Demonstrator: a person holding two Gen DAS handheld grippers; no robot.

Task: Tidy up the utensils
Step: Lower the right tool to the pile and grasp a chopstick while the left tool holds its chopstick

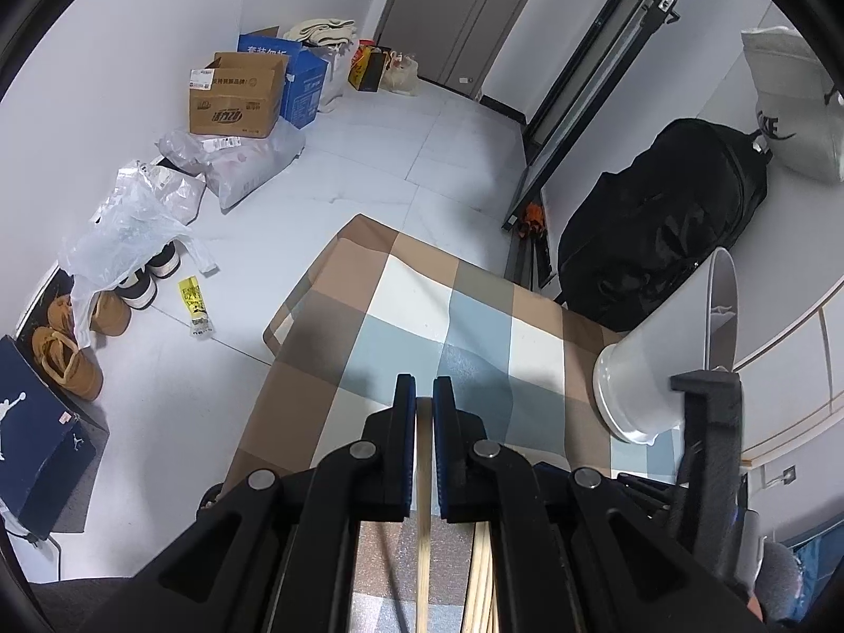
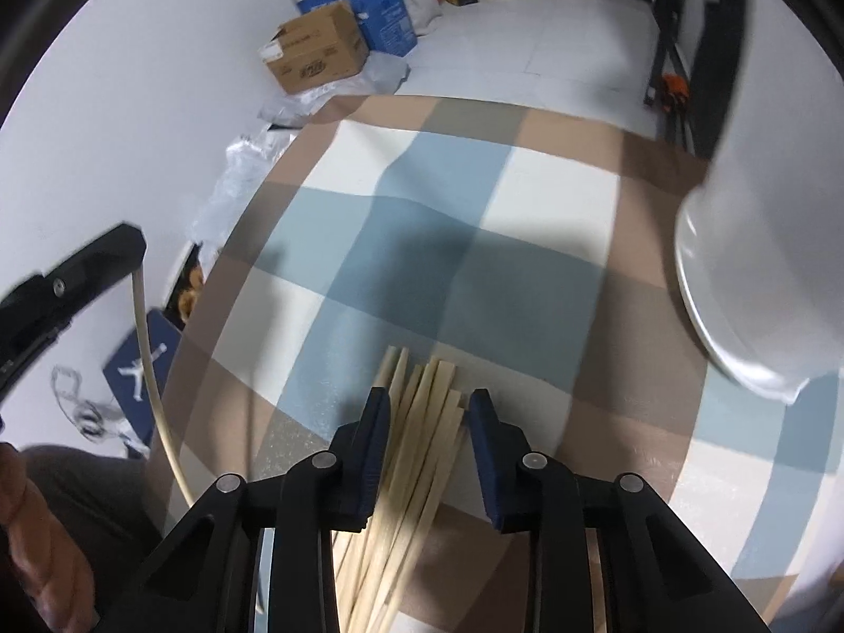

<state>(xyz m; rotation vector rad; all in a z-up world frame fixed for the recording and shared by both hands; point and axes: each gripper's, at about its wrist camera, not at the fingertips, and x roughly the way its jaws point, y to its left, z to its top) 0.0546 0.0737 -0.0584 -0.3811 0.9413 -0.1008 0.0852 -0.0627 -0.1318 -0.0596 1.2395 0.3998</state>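
My left gripper (image 1: 423, 390) is shut on a single pale wooden chopstick (image 1: 423, 453), held above the checked tablecloth (image 1: 475, 311). From the right wrist view that left gripper (image 2: 79, 269) is at the left, with its chopstick (image 2: 153, 385) hanging down from it. My right gripper (image 2: 430, 401) points down over a pile of several chopsticks (image 2: 422, 422) on the cloth (image 2: 527, 211). Its jaws stand apart on either side of the pile, and the pads do not clearly press on it. A white cylindrical holder (image 2: 765, 264) stands at the right, also visible as the holder (image 1: 659, 353) in the left wrist view.
The table's left edge drops to a tiled floor with cardboard boxes (image 1: 237, 100), plastic bags (image 1: 132, 221), shoes (image 1: 68, 353) and a blue shoebox (image 1: 37, 422). A black bag (image 1: 664, 227) leans by the wall at the right. A person's hand (image 2: 37, 554) shows at the lower left.
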